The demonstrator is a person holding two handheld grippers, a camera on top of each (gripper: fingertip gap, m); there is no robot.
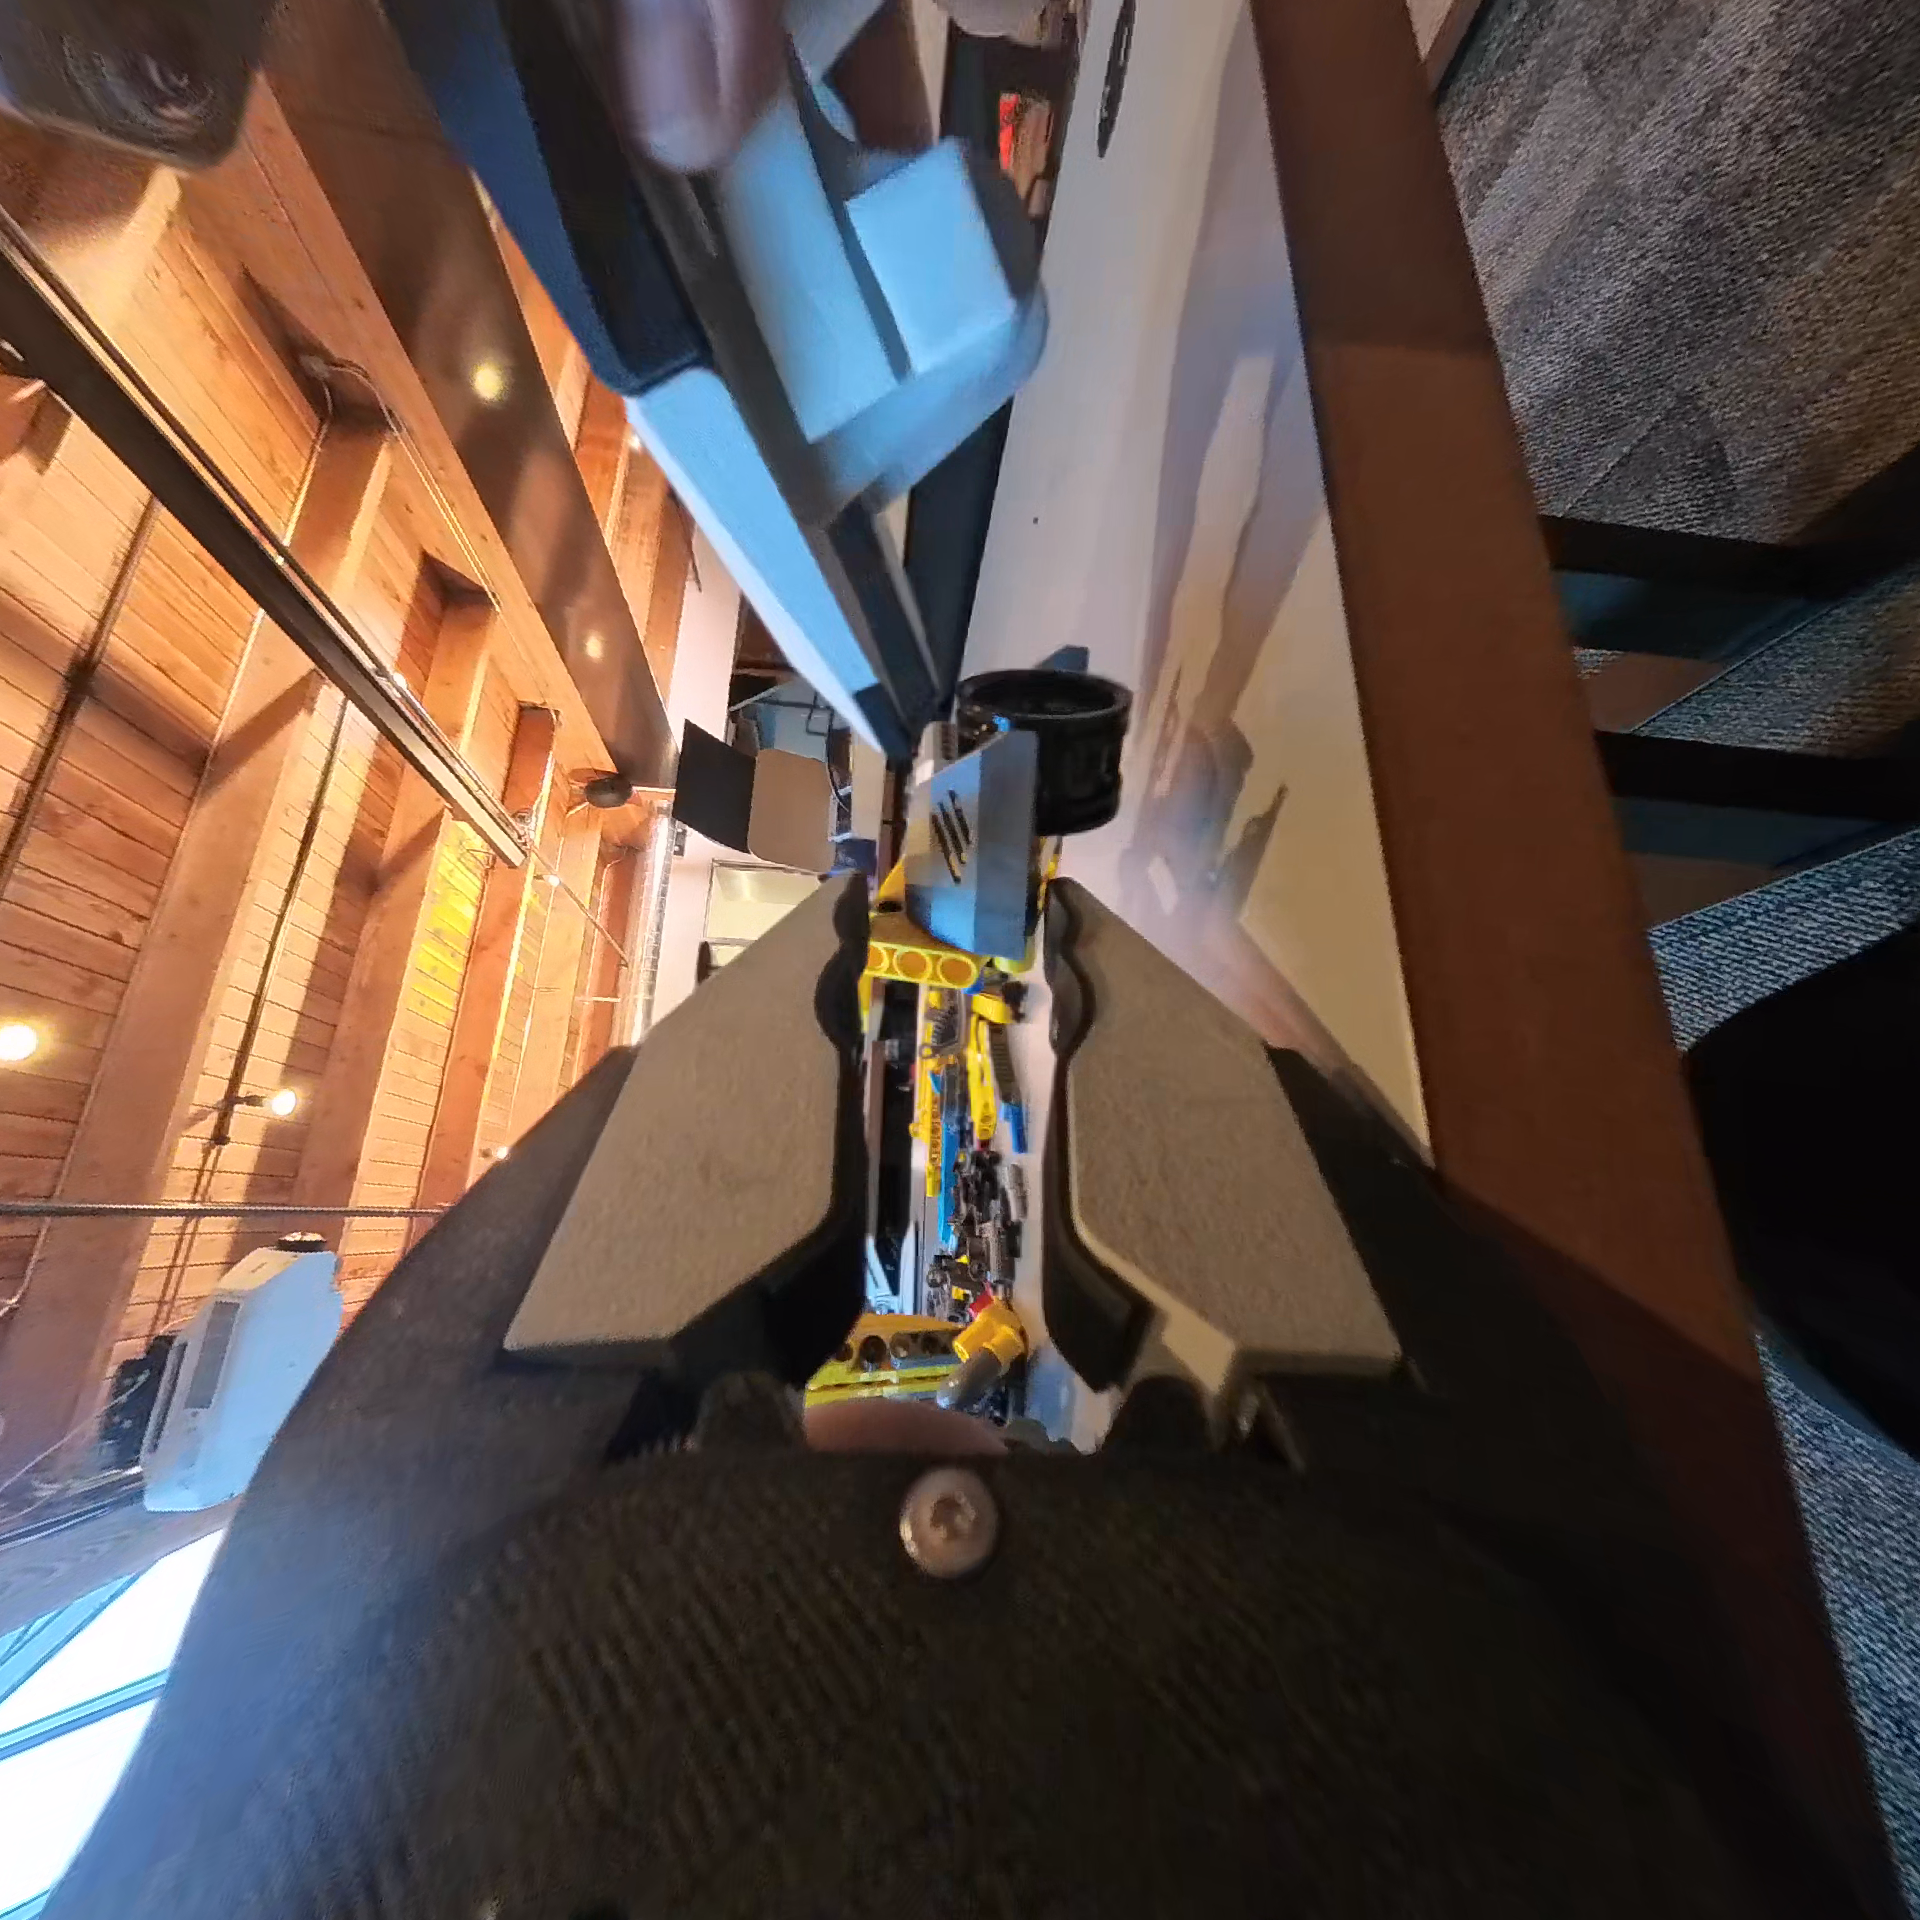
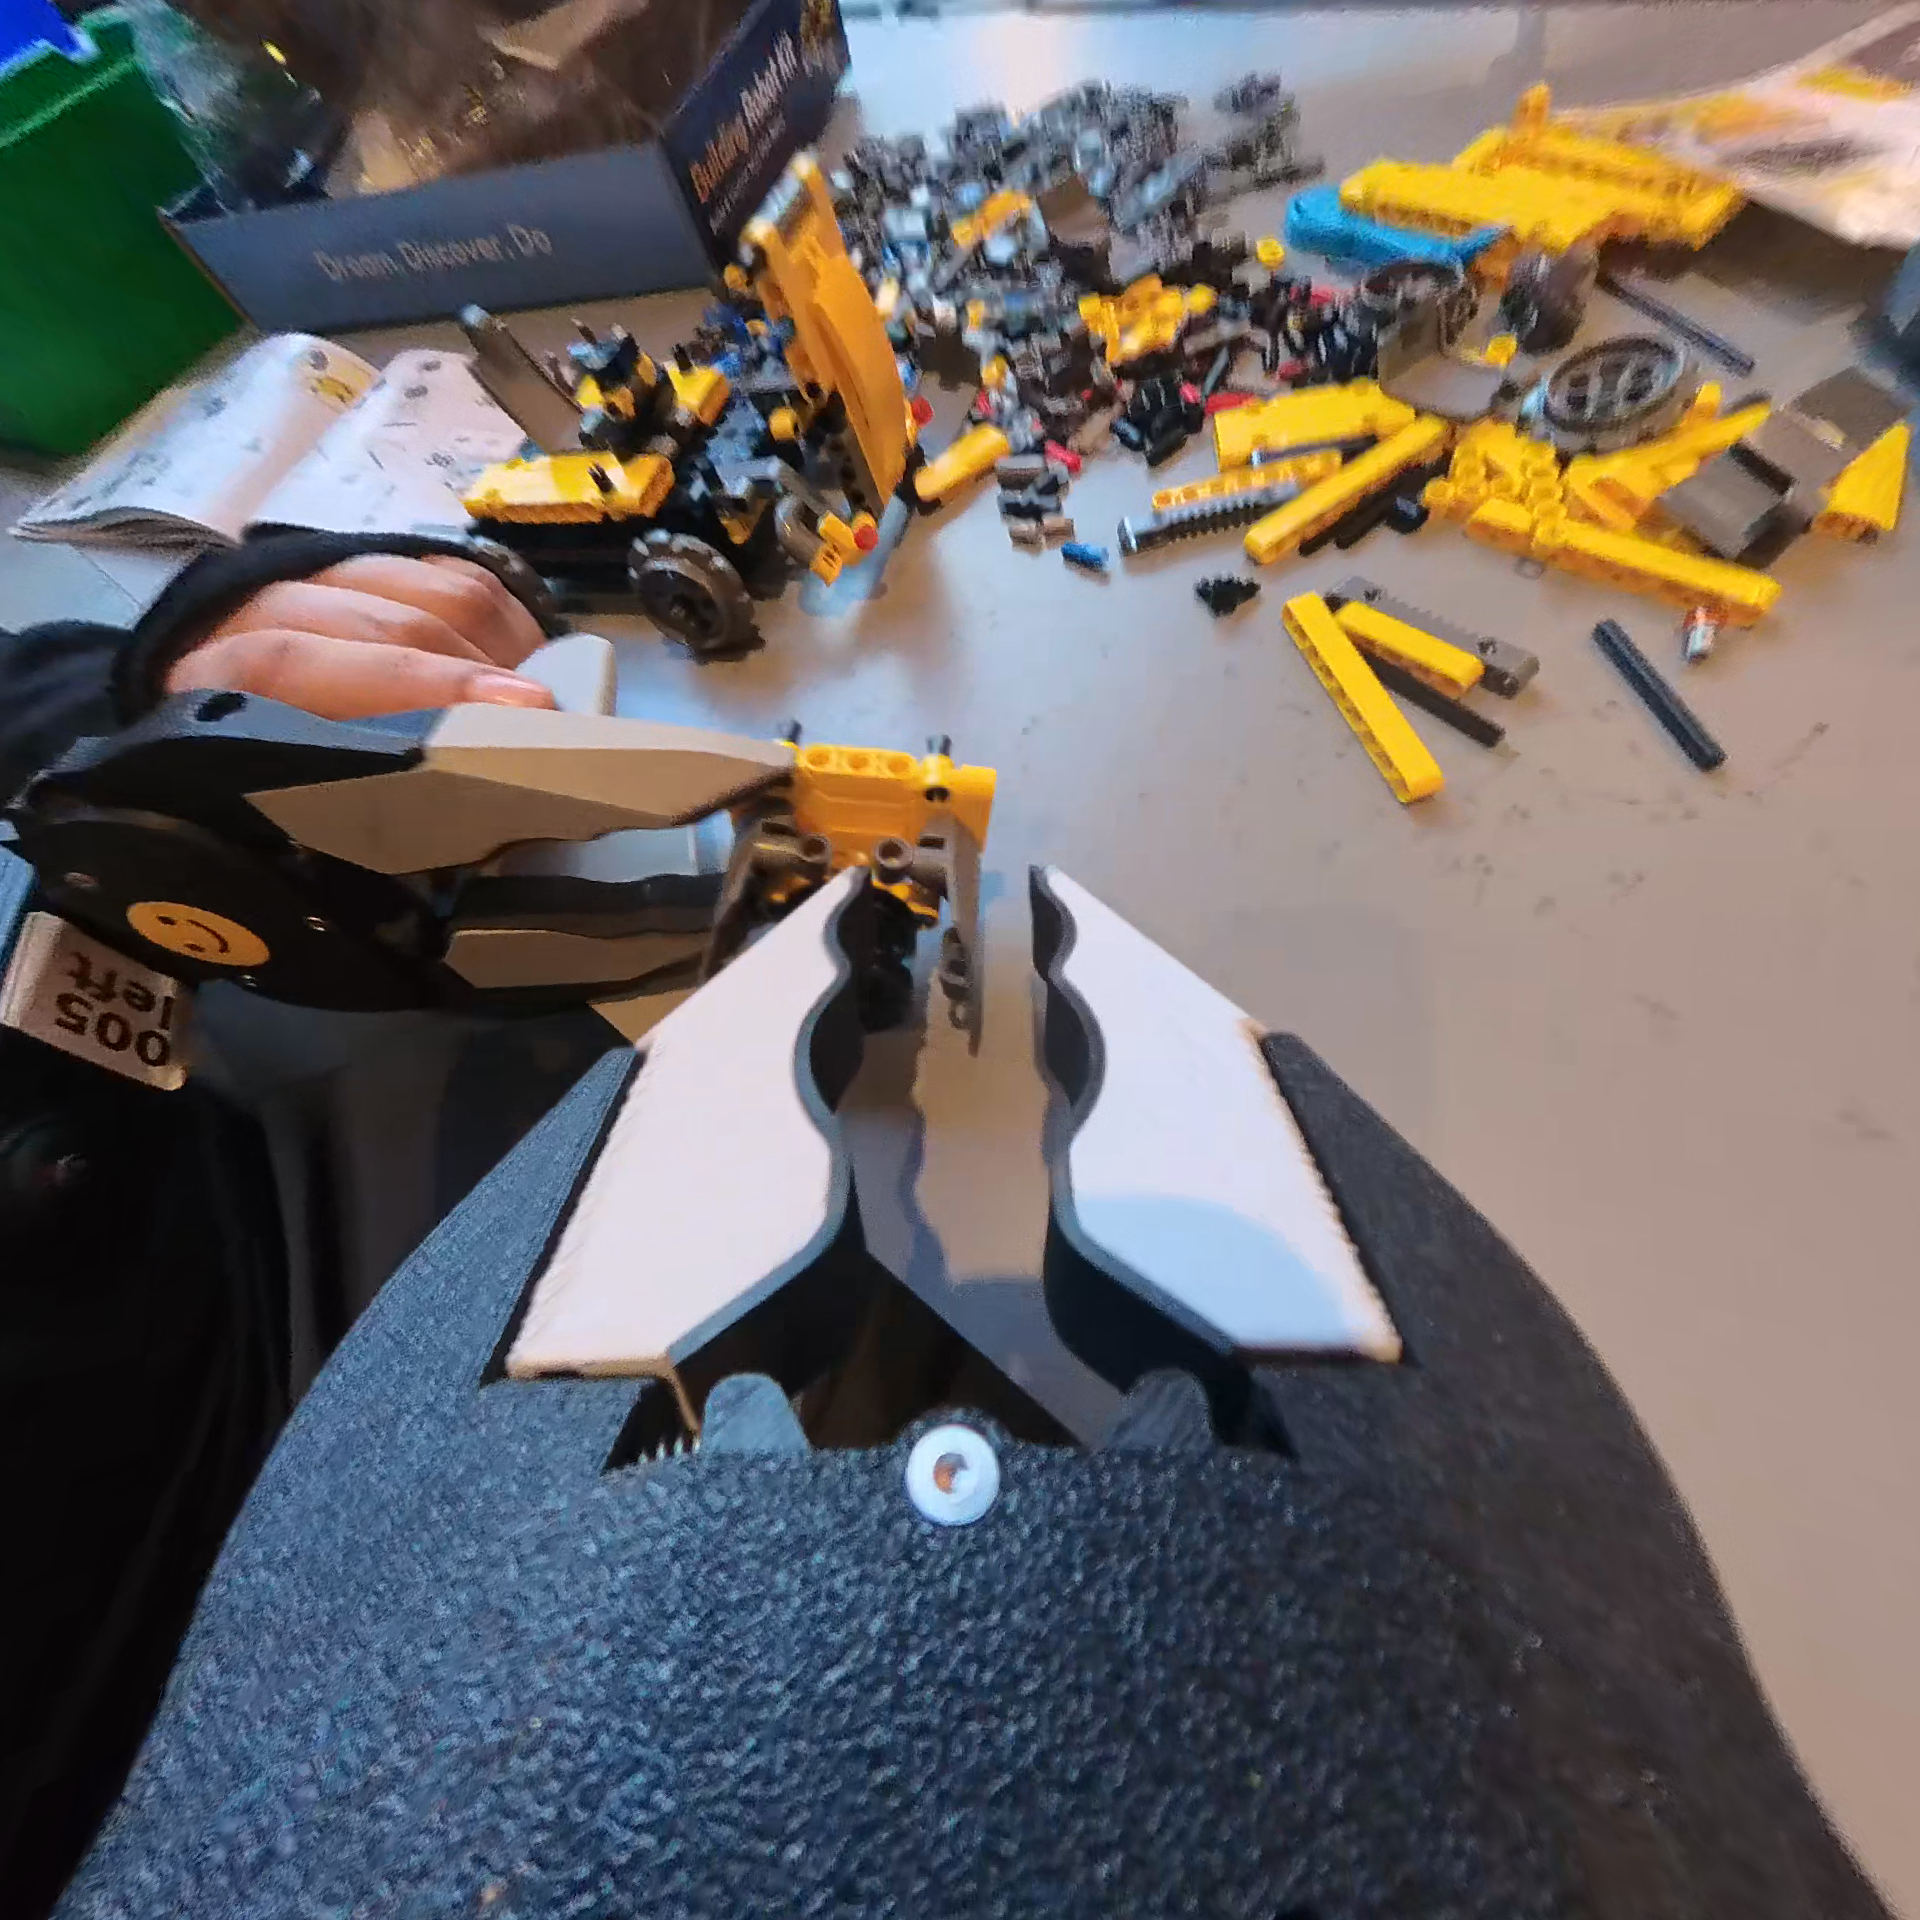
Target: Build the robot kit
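A: Above the worktop's near edge, left hand-held gripper clamped on a yellow-and-grey brick assembly.

B: Right hand-held gripper parted, empty, tips just beside it. Farther back: part-built yellow vehicle, loose brick pile.

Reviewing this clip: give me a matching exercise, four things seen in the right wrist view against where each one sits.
Things:
1. small yellow and grey brick assembly
2. half-built yellow vehicle
3. open instruction booklet
4. green bin

Places:
A. far left corner, behind the dark box
B. flat on the table, left of the vehicle
C. clamped at the tips of the left gripper, just ahead of the right gripper
D. standing on its wheels beside the loose brick pile

Pairs: 1-C, 2-D, 3-B, 4-A
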